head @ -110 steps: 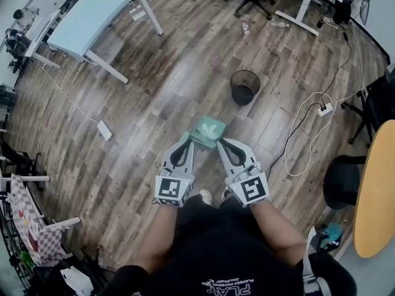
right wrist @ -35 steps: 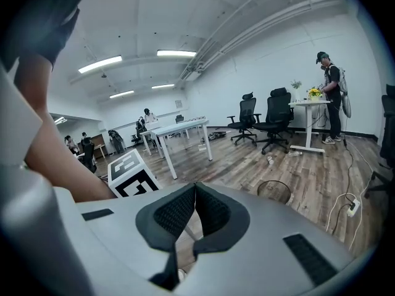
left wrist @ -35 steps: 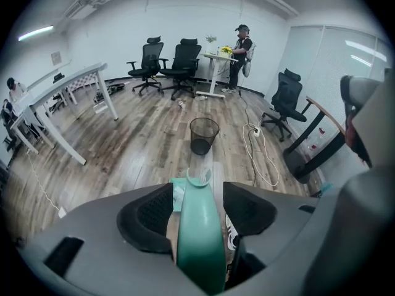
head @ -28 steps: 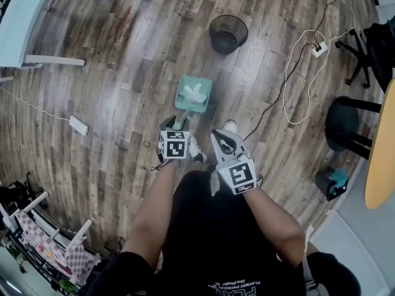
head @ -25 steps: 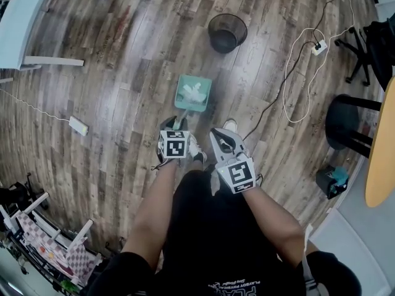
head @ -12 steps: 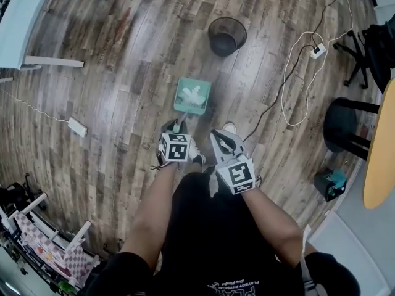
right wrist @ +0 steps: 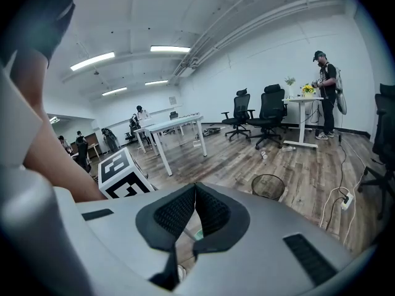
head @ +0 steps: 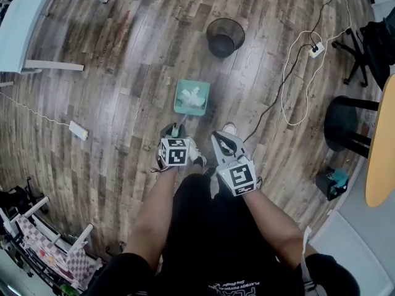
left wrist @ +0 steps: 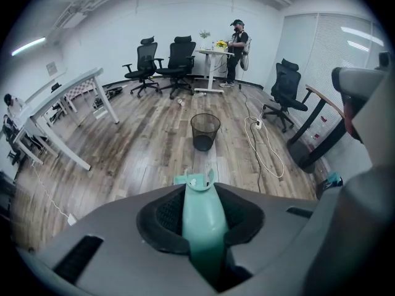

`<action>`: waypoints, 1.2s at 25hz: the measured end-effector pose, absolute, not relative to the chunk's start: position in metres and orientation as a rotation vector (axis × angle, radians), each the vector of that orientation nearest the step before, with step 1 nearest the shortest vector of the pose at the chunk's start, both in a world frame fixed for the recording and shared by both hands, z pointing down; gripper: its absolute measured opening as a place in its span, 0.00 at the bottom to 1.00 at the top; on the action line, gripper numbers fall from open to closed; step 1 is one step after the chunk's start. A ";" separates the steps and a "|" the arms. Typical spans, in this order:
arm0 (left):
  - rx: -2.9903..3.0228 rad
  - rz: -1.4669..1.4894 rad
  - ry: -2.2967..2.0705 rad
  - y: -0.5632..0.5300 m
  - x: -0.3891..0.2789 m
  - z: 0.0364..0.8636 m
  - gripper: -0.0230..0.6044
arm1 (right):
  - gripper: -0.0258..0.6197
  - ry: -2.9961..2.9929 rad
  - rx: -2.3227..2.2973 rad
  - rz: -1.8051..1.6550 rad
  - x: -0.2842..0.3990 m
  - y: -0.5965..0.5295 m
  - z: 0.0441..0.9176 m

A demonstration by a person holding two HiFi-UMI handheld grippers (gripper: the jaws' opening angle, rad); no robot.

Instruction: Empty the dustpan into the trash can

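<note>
A teal dustpan with scraps of white litter in it lies on the wood floor, its handle pointing back toward me. My left gripper points steeply down and is shut on that handle, whose teal bar runs up between the black pads. The pan's edge shows just beyond the jaws. A black mesh trash can stands further ahead, apart from the pan, and appears as the trash can and trash can. My right gripper hangs beside the left one, shut, holding nothing.
A white cable and power strip trail right of the can. A black stool and a round wooden tabletop are at the right, a pale table at the upper left. Office chairs and a standing person are far back.
Several seconds ago both grippers reached forward at the dustpan; now the left points down at its handle and the right hangs back. Over the last second almost nothing has shifted.
</note>
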State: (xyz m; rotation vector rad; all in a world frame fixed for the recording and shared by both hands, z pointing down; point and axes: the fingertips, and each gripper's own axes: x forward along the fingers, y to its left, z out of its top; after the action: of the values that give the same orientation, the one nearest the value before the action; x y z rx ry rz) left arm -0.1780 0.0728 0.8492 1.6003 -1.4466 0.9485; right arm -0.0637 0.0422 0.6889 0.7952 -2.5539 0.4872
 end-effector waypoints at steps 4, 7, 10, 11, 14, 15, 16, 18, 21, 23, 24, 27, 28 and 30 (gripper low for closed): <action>1.592 0.931 -1.489 0.080 -0.182 0.840 0.19 | 0.08 -2.552 0.805 0.488 -0.058 0.041 0.689; 1.592 0.919 -1.517 0.084 -0.183 0.829 0.19 | 0.08 -2.553 0.800 0.482 -0.056 0.043 0.686; 1.597 0.906 -1.547 0.081 -0.188 0.814 0.19 | 0.08 -2.558 0.789 0.460 -0.057 0.043 0.681; 1.599 0.899 -1.560 0.079 -0.191 0.808 0.19 | 0.08 -2.560 0.784 0.452 -0.057 0.043 0.679; 1.607 0.867 -1.604 0.077 -0.198 0.789 0.19 | 0.08 -2.567 0.776 0.429 -0.054 0.045 0.672; 1.613 0.857 -1.620 0.075 -0.200 0.782 0.19 | 0.08 -2.570 0.777 0.422 -0.053 0.044 0.668; 1.621 0.849 -1.635 0.073 -0.203 0.775 0.19 | 0.08 -2.574 0.779 0.416 -0.052 0.043 0.665; 1.637 0.832 -1.669 0.069 -0.208 0.761 0.19 | 0.08 -2.582 0.784 0.399 -0.051 0.039 0.658; 1.664 0.805 -1.718 0.062 -0.216 0.740 0.19 | 0.08 -2.593 0.788 0.375 -0.049 0.034 0.650; 1.680 0.785 -1.752 0.057 -0.220 0.722 0.19 | 0.08 -2.601 0.792 0.362 -0.049 0.032 0.644; 1.685 0.772 -1.770 0.055 -0.222 0.713 0.19 | 0.08 -2.606 0.793 0.356 -0.048 0.030 0.640; 1.690 0.726 -1.830 0.048 -0.226 0.689 0.19 | 0.08 -2.624 0.795 0.342 -0.044 0.024 0.630; 1.688 0.716 -1.845 0.046 -0.227 0.683 0.19 | 0.08 -2.628 0.798 0.337 -0.042 0.022 0.627; 1.688 0.699 -1.869 0.042 -0.226 0.671 0.19 | 0.08 -2.635 0.808 0.324 -0.038 0.017 0.620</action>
State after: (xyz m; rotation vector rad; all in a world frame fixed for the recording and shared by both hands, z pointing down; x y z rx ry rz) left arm -0.2263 0.0423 0.6711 1.6883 -1.8689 0.6990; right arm -0.0377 0.0168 0.6202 0.8078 -2.6355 0.3244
